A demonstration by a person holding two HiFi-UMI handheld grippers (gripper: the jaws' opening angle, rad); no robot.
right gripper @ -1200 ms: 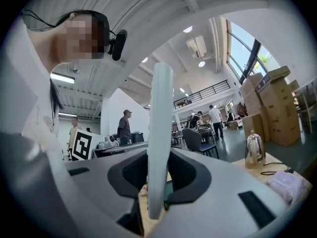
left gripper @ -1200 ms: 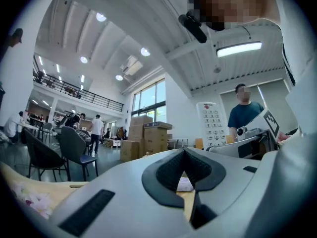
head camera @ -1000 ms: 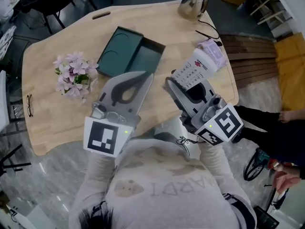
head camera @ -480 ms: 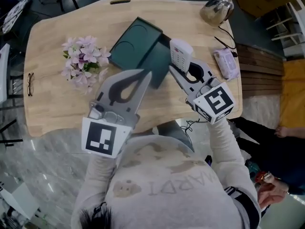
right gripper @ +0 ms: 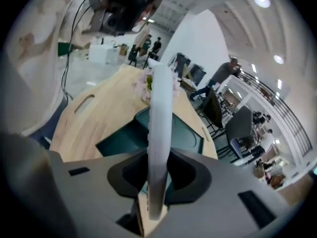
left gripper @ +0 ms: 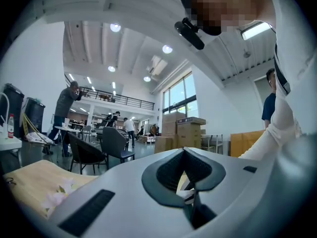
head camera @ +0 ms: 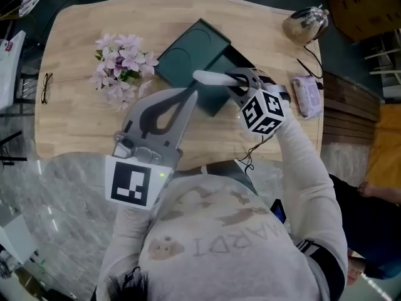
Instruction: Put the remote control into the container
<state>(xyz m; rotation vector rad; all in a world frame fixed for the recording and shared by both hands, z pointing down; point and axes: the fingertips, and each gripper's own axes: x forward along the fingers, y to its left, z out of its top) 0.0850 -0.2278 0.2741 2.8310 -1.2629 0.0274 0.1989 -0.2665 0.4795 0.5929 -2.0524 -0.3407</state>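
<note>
The white remote control (head camera: 210, 77) is turned edge-on in my right gripper (head camera: 235, 83), which is shut on it. It hangs over the near right part of the dark green container (head camera: 188, 52) on the wooden table. In the right gripper view the remote control (right gripper: 159, 133) runs as a thin white strip between the jaws, with the container (right gripper: 185, 133) below it. My left gripper (head camera: 190, 96) is shut on nothing and hovers near the table's front edge, left of the container. The left gripper view looks up into the room past the shut jaws.
A bunch of pink flowers (head camera: 122, 64) lies left of the container. A metal kettle (head camera: 305, 22) stands at the far right corner, with a black cable and a purple pack (head camera: 310, 96) near the right edge. Glasses (head camera: 46, 86) lie at the left edge.
My right gripper has carried the remote control leftward and away from me, from the table's right side to over the container, turning it edge-on. The left gripper has barely moved.
</note>
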